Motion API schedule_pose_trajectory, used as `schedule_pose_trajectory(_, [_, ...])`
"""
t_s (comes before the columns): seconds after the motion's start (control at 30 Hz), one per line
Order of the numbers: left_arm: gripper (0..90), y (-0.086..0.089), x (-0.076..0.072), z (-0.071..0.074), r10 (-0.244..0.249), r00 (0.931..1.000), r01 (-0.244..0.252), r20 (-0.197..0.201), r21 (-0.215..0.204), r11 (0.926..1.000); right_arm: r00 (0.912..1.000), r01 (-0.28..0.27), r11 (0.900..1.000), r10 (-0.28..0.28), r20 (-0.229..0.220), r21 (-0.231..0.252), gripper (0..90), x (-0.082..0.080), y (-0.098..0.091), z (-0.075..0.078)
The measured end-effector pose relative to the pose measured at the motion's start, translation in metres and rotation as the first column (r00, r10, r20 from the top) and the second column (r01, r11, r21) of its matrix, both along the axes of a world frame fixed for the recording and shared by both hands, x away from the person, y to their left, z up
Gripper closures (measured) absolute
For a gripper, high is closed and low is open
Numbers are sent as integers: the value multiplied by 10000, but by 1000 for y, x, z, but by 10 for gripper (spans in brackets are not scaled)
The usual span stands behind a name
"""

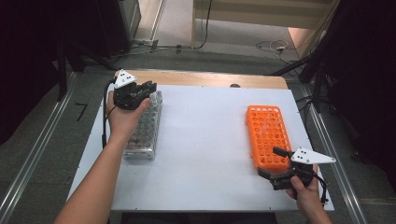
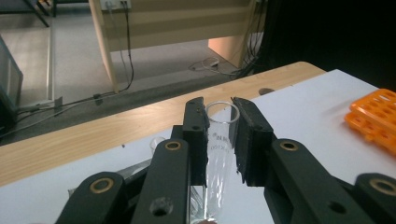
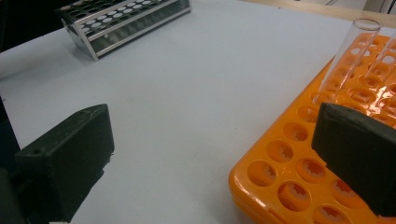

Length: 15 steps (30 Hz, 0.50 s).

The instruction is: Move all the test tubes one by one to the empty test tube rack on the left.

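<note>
Here, at the left of the table, the left gripper [image 1: 148, 88] is clamped on a clear glass test tube [image 2: 219, 149], upright between its pads, just above the far end of the metal rack [image 1: 144, 128]. The orange rack [image 1: 267, 135] lies well apart to the right, long axis running away from the person. Beside its near end the right gripper [image 1: 273, 163] waits, jaws apart and empty, much the nearer hand.

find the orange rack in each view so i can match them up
High view: the orange rack lies right of centre on the white table.
Left gripper view: its corner is at the right edge.
Right gripper view: it lies at the lower right.
Shared landmark: the metal rack and that table.
</note>
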State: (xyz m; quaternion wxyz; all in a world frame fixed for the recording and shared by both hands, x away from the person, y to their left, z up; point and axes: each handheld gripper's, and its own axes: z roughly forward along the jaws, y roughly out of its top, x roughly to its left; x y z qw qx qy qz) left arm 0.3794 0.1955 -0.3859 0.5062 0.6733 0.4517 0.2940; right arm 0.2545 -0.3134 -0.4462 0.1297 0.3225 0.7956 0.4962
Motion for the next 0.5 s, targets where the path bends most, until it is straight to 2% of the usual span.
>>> schedule_pose_trajectory(0.13, [750, 3, 11, -5, 260, 9996, -258, 65, -181, 9995, 10000, -2, 10000, 2, -8, 29, 0, 0, 0, 0])
schedule_pose_trajectory(0.37, [750, 4, 23, -11, 572, 9981, -569, 207, -138, 9983, 10000, -1, 10000, 1, 42, 61, 0, 0, -1, 0])
schedule_pose_trajectory(0.5, [750, 4, 28, -14, 662, 9978, -659, 105, -216, 9976, 10000, 18, 10000, -18, 0, 61, 0, 1, -2, 0])
